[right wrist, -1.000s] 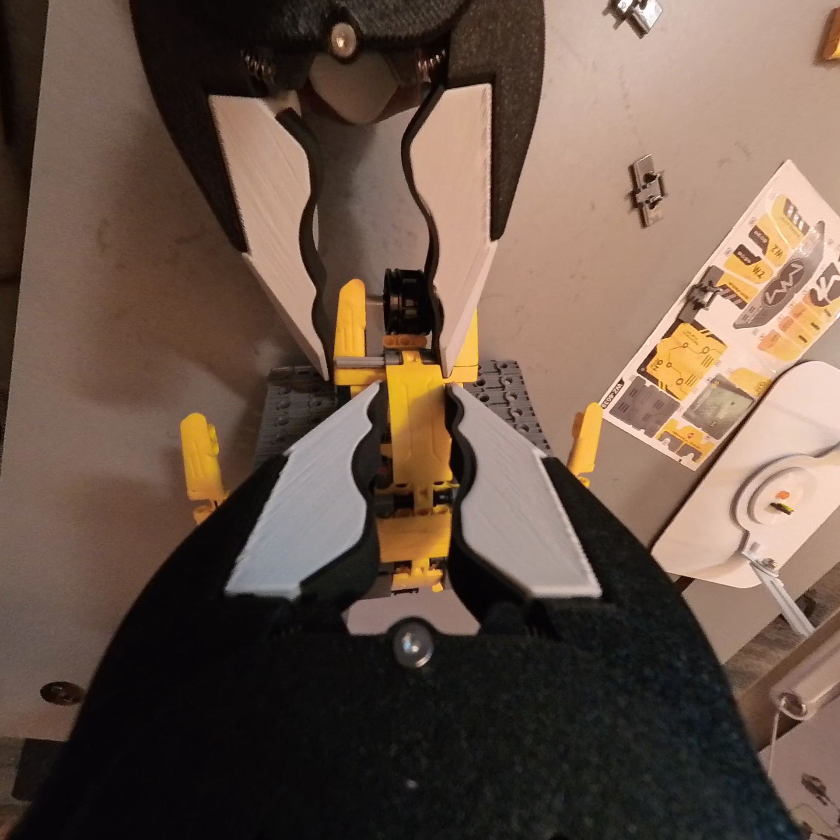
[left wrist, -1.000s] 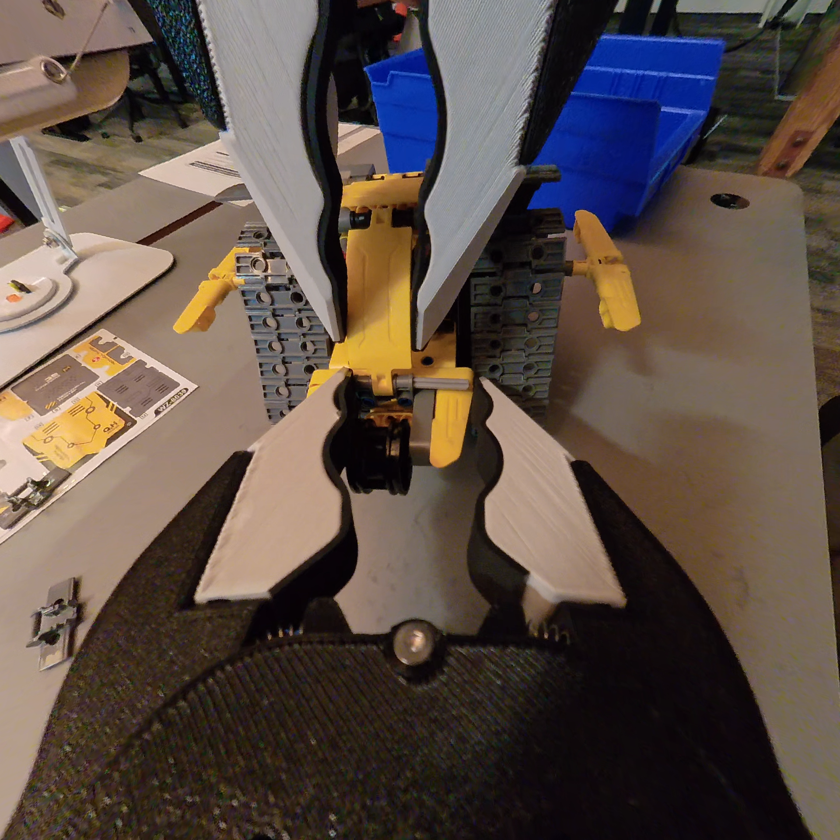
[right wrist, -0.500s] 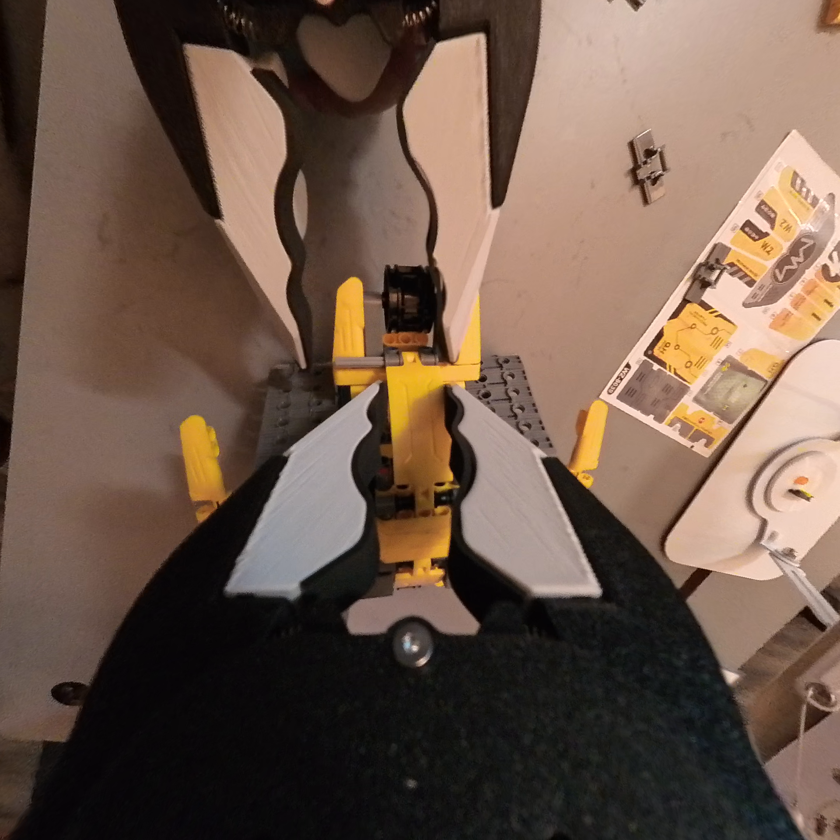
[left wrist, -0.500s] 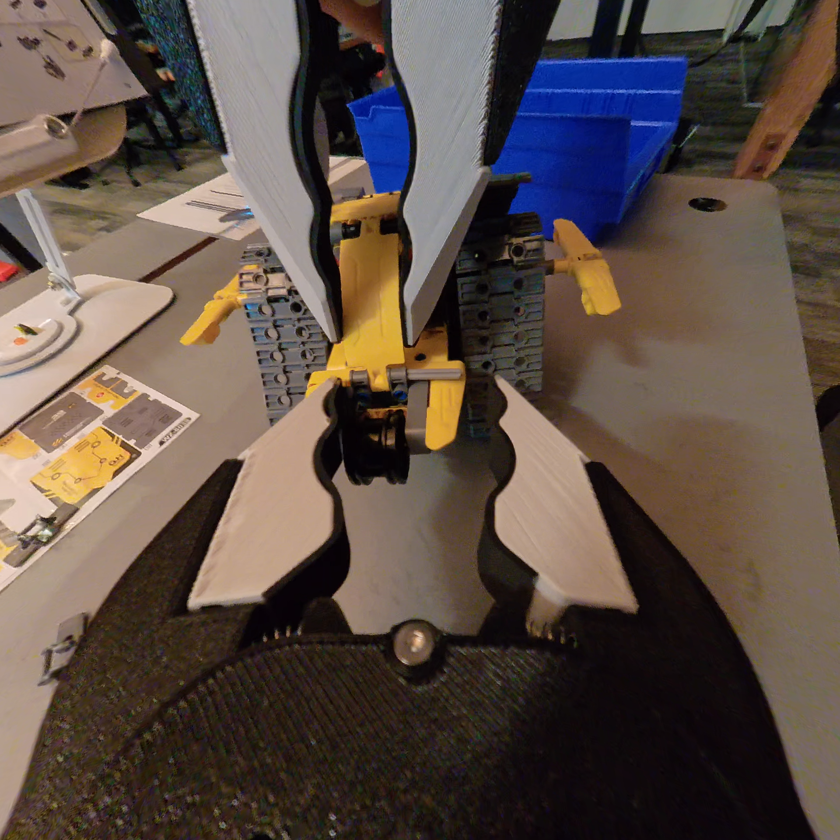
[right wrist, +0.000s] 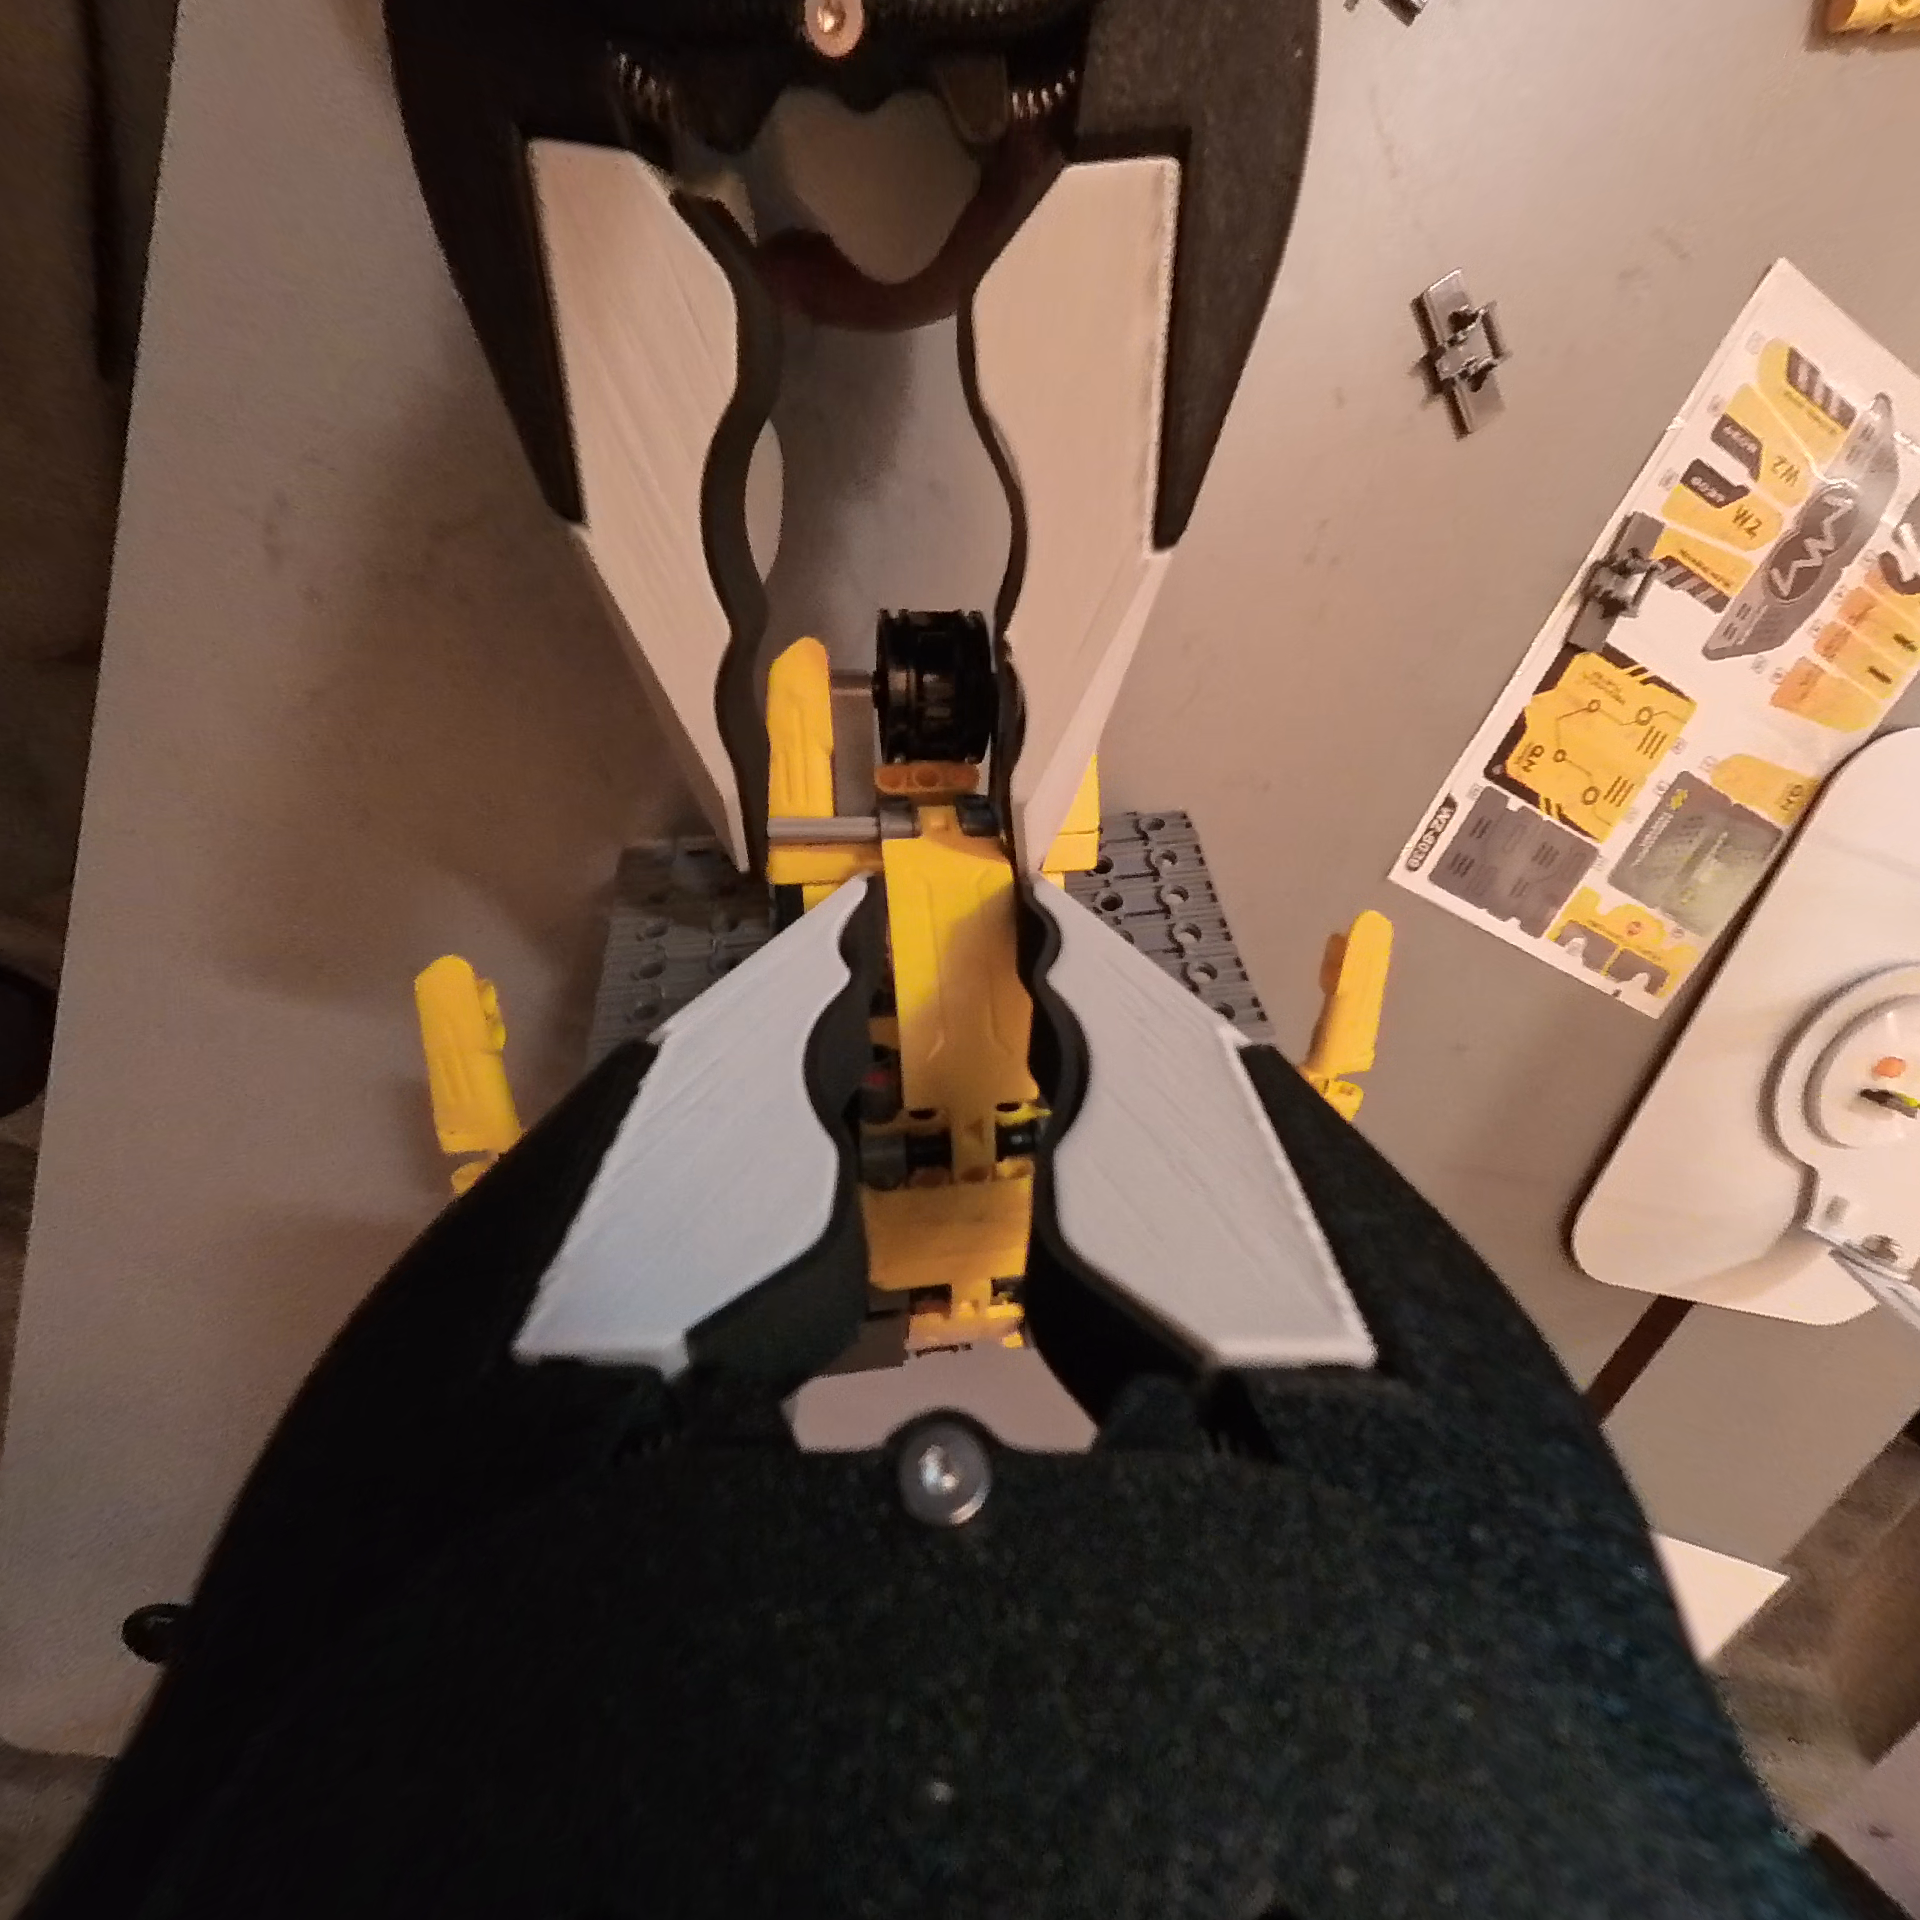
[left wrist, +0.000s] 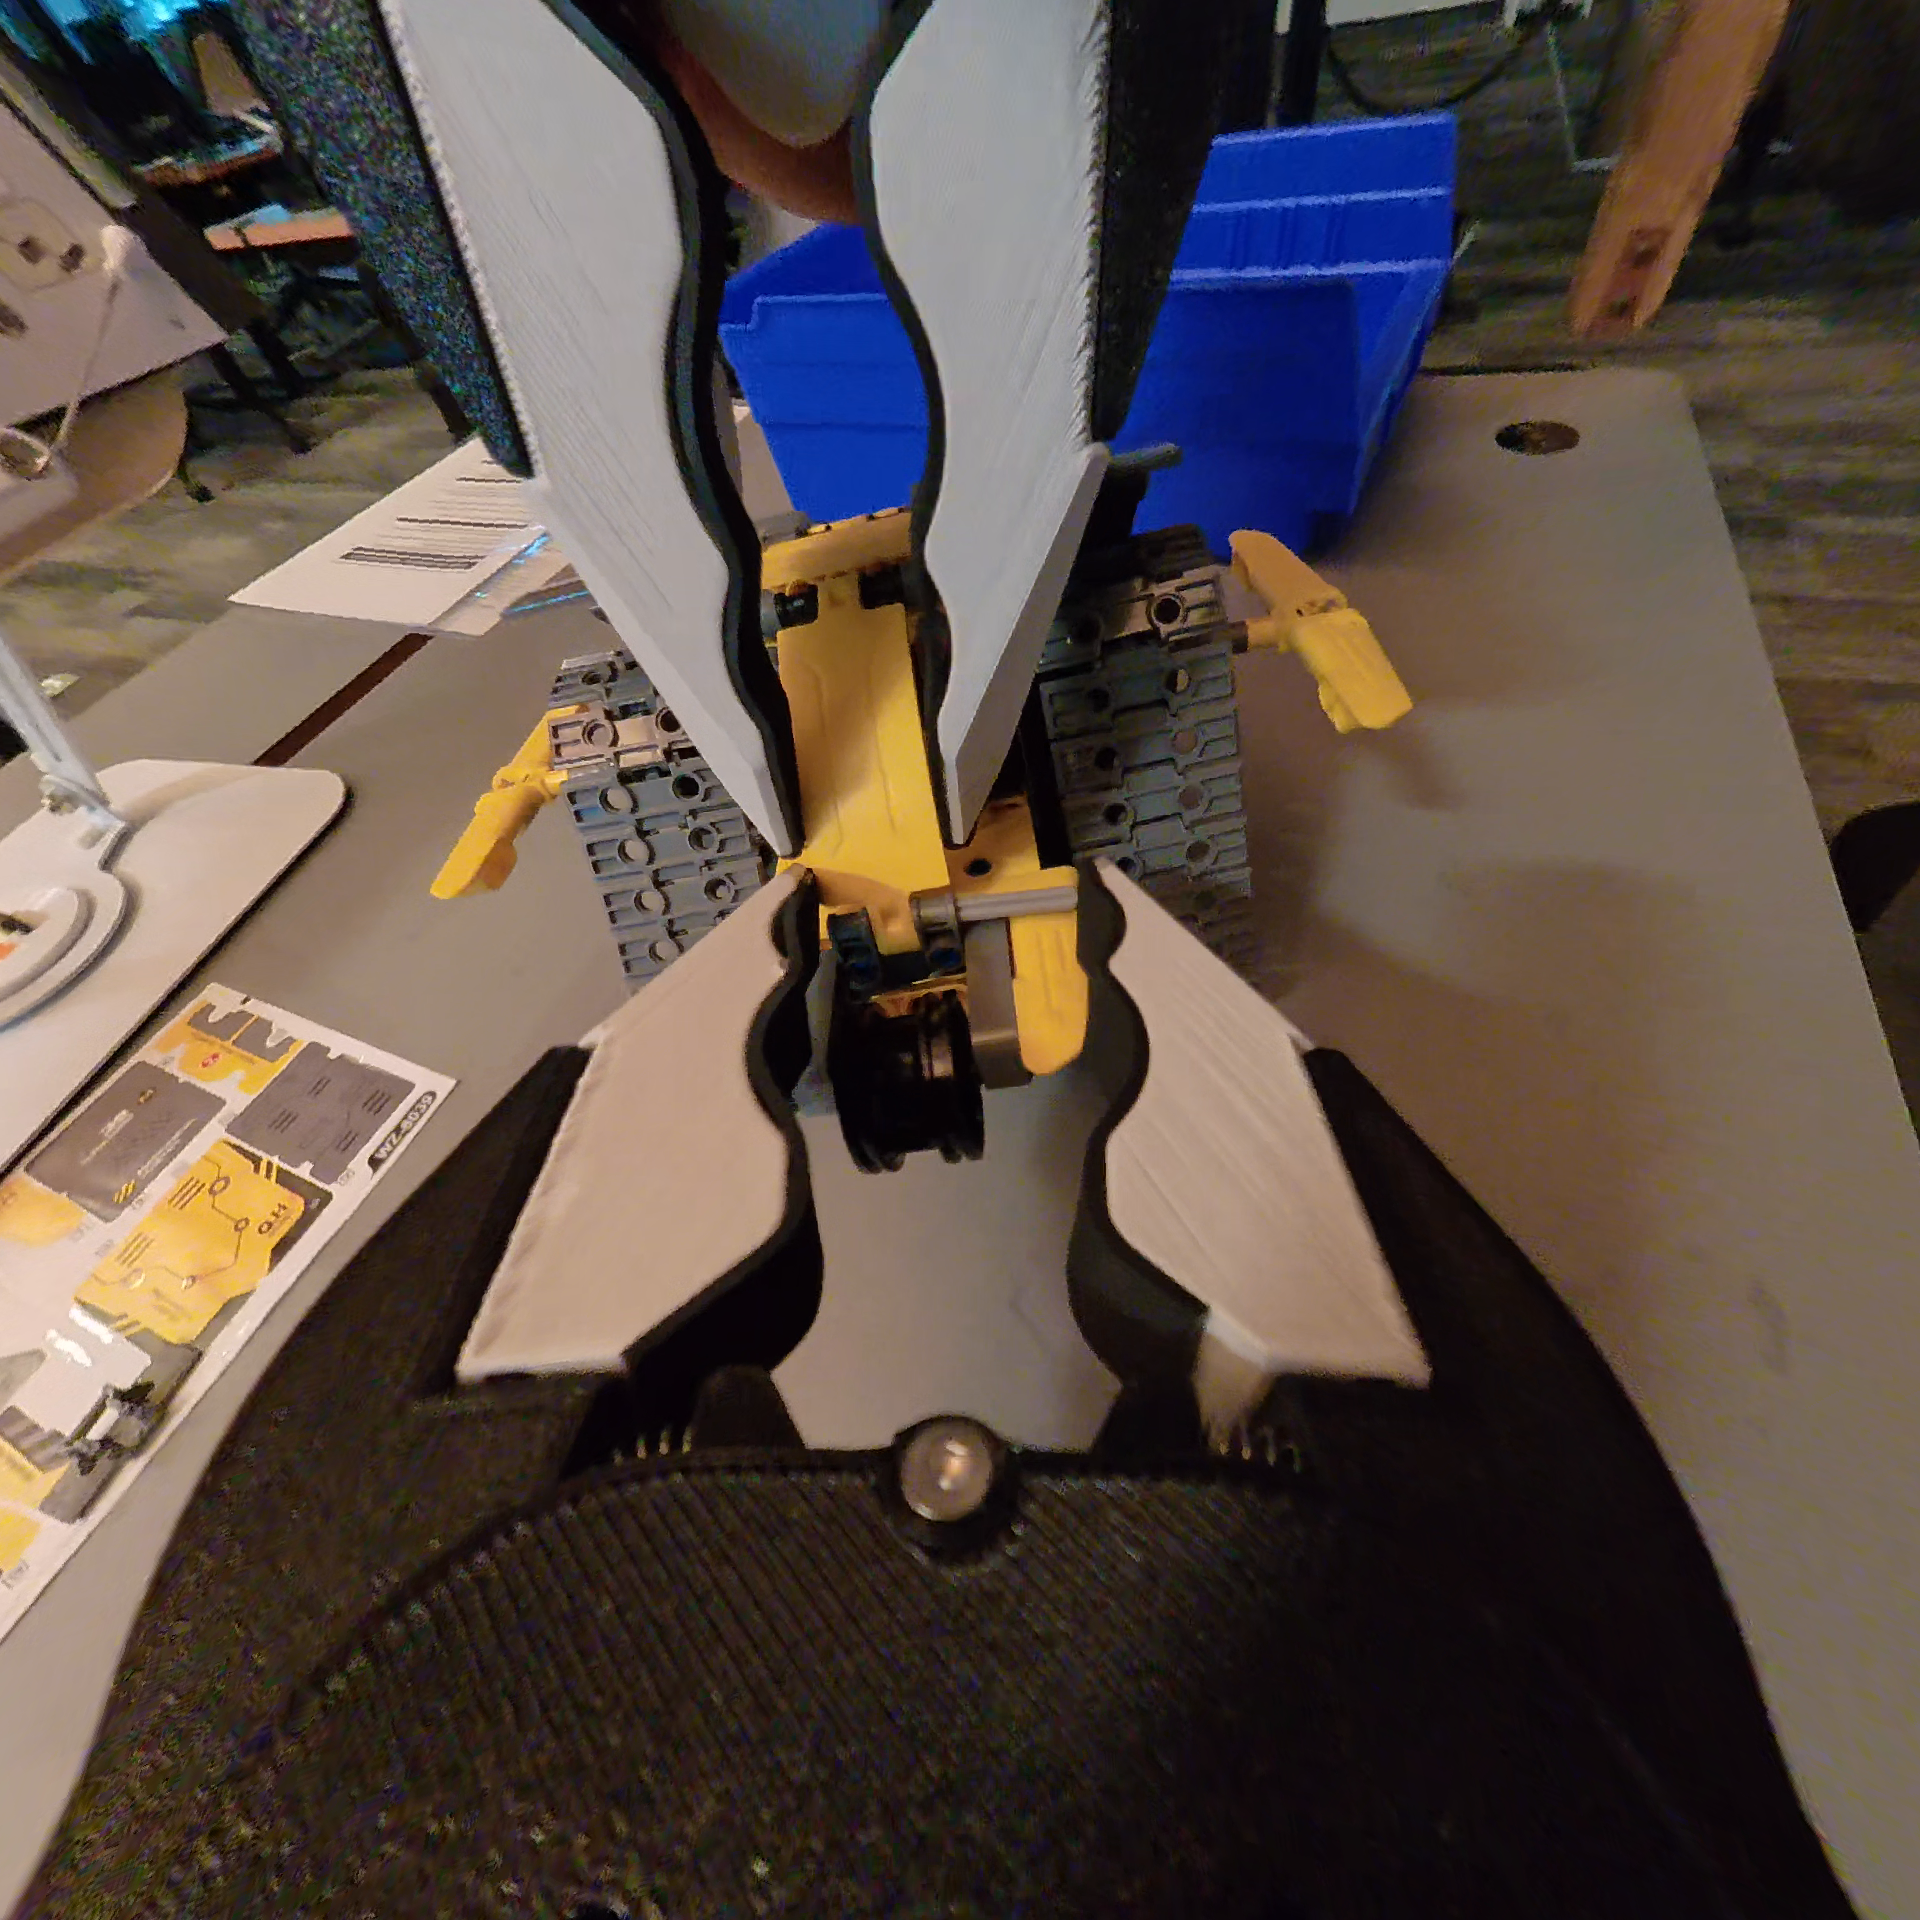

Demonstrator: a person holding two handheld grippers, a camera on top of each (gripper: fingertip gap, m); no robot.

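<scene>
Grey tabletop (left wrist: 1507, 1039) carried everything. Left gripper (left wrist: 940, 883) sat nearest, jaws spread wide around black wheel (left wrist: 914, 1081) at model's near end — left finger touching it, right finger clear. Yellow brick-built tracked vehicle (left wrist: 868, 727) stood at mid-table on grey treads. Right gripper (right wrist: 951, 899) came from opposite side, clamped on vehicle's yellow central body. Sticker sheet (left wrist: 177, 1216) and white lamp base (left wrist: 187, 831) lay off to left; blue bin (left wrist: 1278, 343) beyond, at far edge.
</scene>
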